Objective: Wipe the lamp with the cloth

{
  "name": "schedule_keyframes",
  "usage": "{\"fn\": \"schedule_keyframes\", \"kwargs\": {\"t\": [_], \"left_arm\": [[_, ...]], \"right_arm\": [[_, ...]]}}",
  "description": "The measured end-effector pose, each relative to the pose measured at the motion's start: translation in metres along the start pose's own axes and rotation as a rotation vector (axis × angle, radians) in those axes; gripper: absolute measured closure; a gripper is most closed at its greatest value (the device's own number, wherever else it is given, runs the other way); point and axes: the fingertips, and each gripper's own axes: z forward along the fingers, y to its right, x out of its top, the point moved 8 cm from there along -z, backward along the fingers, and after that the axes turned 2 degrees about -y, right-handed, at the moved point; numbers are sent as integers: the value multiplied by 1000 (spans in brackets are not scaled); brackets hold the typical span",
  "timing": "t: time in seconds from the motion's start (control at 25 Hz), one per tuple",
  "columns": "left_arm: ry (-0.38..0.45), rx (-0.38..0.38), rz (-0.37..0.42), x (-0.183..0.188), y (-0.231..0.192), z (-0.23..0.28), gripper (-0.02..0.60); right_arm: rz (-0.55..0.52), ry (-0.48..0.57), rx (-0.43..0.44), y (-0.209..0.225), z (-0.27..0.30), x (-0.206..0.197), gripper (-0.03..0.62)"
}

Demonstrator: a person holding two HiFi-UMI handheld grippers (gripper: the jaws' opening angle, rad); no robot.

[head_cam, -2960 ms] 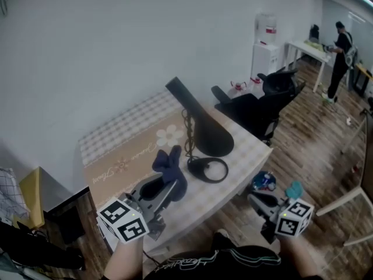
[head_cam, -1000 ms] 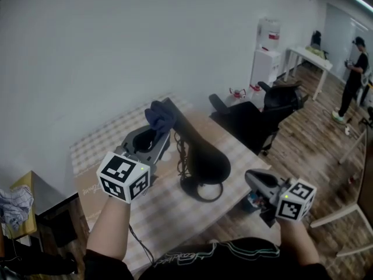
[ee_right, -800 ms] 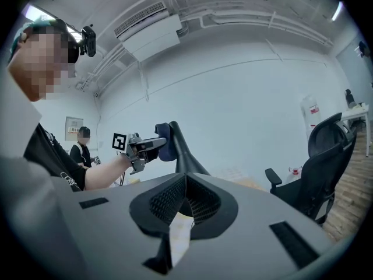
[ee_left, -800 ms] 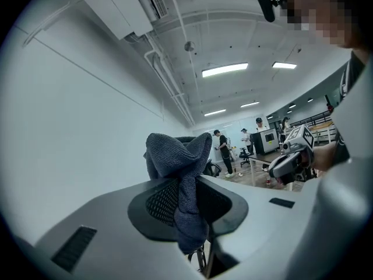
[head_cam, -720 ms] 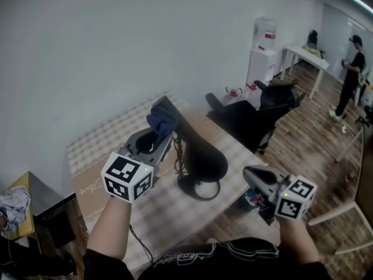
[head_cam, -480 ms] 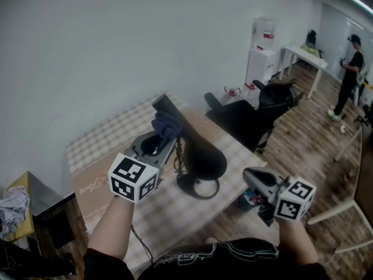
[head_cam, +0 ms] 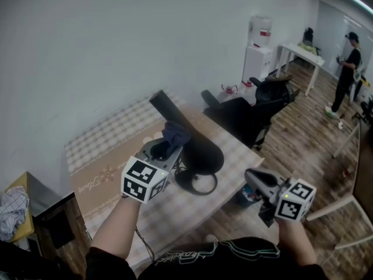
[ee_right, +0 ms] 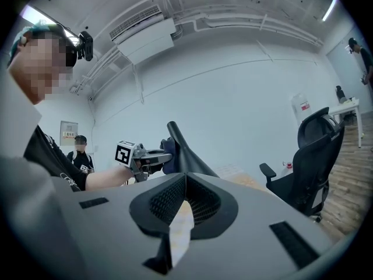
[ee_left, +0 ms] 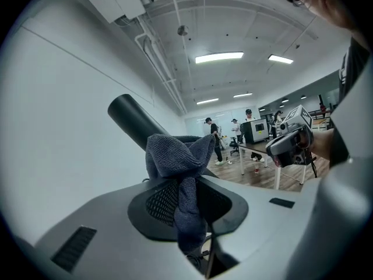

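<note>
In the head view, the left gripper (head_cam: 172, 144) was raised over the table (head_cam: 102, 140) with its jaws clamped on the dark blue cloth (head_cam: 176, 133). The cloth lay against the sloping black neck of the lamp (head_cam: 201, 151), above the ring-shaped lamp base. That view did not show the clamp line itself. The left gripper view supplied it: the jaws of the left gripper (ee_left: 184, 192) were pressed onto a hanging fold of the cloth (ee_left: 177, 165), and the bunched upper part stood beyond the tips. The cylindrical upper end of the lamp (ee_left: 135, 123) rose behind it. Contact between cloth and lamp could not be confirmed from this angle. The right gripper view gave a side-on check: the cloth (ee_right: 168, 157) sat at the left flank of the lamp (ee_right: 185, 154), with no gap visible between them, held there by the left gripper (ee_right: 164, 156). The right gripper (head_cam: 252, 176) was held low at the person's right, off the table edge and well apart from the lamp. Its own view showed the right gripper (ee_right: 185, 178) with jaw tips together and nothing between them. Only the head view took in the black office chair (head_cam: 245, 113) behind the table.
</note>
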Motion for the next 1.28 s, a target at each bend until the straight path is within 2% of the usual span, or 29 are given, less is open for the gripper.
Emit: {"fn": "schedule_keyframes", "kwargs": {"t": [0.64,1.12,1.28], "left_arm": [[-90,-62,-59,-34,34,3,509],[-170,-136,-147,-72,76,-6,509],[-170,-163,-177,-75,95,-21,509]], "right_arm": [[41,14,-42,-12,-30,-19,579],[66,23,-66,-41,-58,-40,579],[74,17,-79,-53,-68,-49,579]]}}
